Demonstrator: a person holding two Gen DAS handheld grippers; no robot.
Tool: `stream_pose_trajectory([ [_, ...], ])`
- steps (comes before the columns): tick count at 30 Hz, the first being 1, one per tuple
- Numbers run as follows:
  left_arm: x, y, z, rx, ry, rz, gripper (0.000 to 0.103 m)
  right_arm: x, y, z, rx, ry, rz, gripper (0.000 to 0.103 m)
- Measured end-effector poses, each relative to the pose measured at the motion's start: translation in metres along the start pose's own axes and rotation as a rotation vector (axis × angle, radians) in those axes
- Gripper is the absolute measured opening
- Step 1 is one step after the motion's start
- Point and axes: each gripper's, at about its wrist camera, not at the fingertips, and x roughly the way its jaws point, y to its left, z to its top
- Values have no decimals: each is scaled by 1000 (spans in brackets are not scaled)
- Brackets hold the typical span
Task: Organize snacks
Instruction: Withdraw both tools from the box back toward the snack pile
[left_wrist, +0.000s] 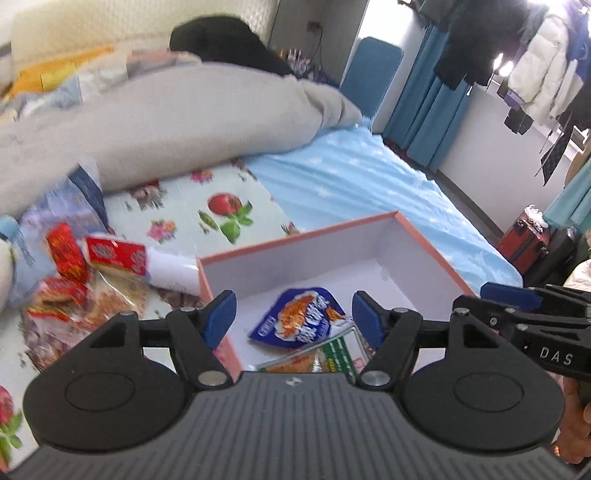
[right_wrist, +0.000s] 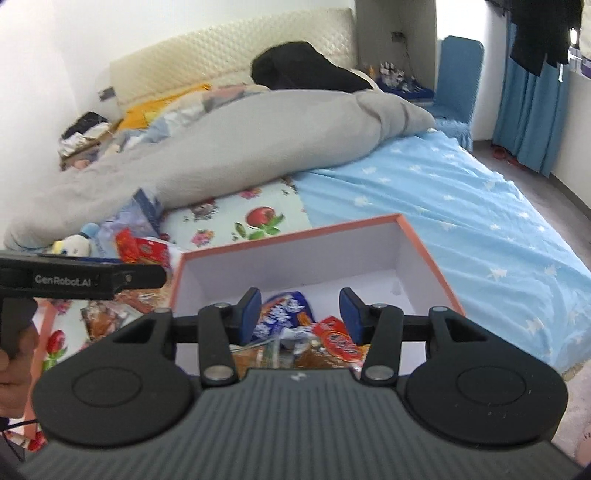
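Observation:
An orange-rimmed box with a white inside (left_wrist: 406, 229) (right_wrist: 413, 236) lies on the bed. Inside it are a blue snack packet (left_wrist: 299, 317) (right_wrist: 284, 310), a green-edged packet (left_wrist: 332, 354) and a red packet (right_wrist: 338, 339). More snacks lie left of the box: red packets (left_wrist: 114, 254) (right_wrist: 142, 249) and clear bags (left_wrist: 92, 306) (right_wrist: 114, 314). My left gripper (left_wrist: 291, 319) is open and empty above the box's near left corner. My right gripper (right_wrist: 297, 314) is open and empty above the packets in the box. It also shows at the right of the left wrist view (left_wrist: 524, 302).
A grey duvet (left_wrist: 166, 122) (right_wrist: 240, 147) is heaped behind the snacks. A blue bag (left_wrist: 62, 206) and a small plush toy (right_wrist: 74, 245) lie at the left. The blue star sheet (right_wrist: 461, 206) stretches right of the box. A red suitcase (left_wrist: 524, 236) stands on the floor.

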Motion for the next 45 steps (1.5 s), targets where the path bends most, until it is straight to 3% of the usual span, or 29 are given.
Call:
stream_pose_trajectory([
  [8, -40, 5, -29, 47, -93, 19, 74, -15, 32, -24, -13, -92, 71, 50],
  [17, -54, 42, -64, -74, -134, 51, 74, -29, 62, -50, -70, -174, 109, 50],
  [28, -69, 75, -117, -145, -130, 138, 74, -24, 103, -101, -156, -135, 175, 50],
  [33, -78, 87, -142, -196, -137, 132, 74, -26, 121, -114, -196, -142, 197, 49],
  [45, -118, 109, -193, -289, -177, 223, 74, -31, 148, -142, -206, -136, 216, 49],
])
